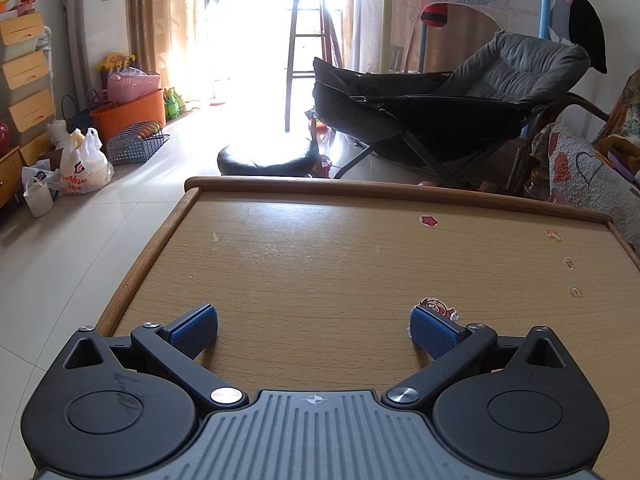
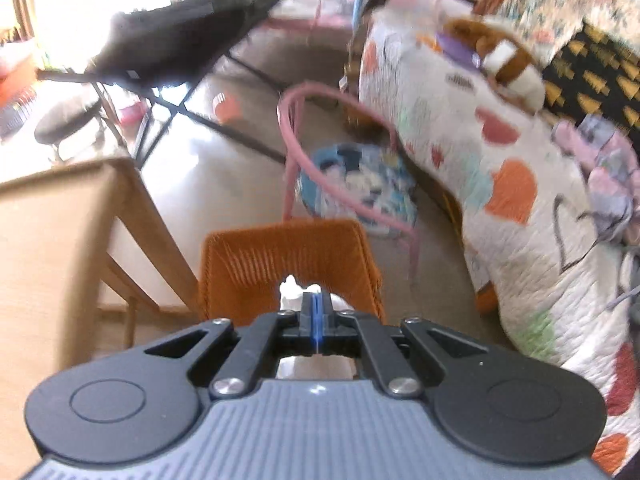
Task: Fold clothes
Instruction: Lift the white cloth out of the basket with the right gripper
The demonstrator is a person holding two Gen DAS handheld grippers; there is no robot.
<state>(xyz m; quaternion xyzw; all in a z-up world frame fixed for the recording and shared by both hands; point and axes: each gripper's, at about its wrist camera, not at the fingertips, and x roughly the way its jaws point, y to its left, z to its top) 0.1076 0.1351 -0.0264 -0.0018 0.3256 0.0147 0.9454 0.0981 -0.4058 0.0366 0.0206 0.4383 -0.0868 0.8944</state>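
Observation:
My left gripper (image 1: 314, 320) hovers open over the near part of the wooden table (image 1: 320, 240), with nothing between its blue pads (image 1: 196, 330). No garment lies on the table in this view. In the blurred right wrist view, my right gripper (image 2: 316, 304) is shut on a white garment (image 2: 290, 294). The cloth bunches at the fingertips and hangs beneath the jaws. It is held above an orange woven basket (image 2: 280, 256) that stands on the floor beside the table (image 2: 52, 216).
Small stickers (image 1: 429, 221) dot the table's right side. Beyond the table stand a dark reclining chair (image 1: 460, 112) and a round black stool (image 1: 268, 160). A quilt-covered sofa (image 2: 520, 184) and a pink child's chair (image 2: 356, 184) stand close to the basket.

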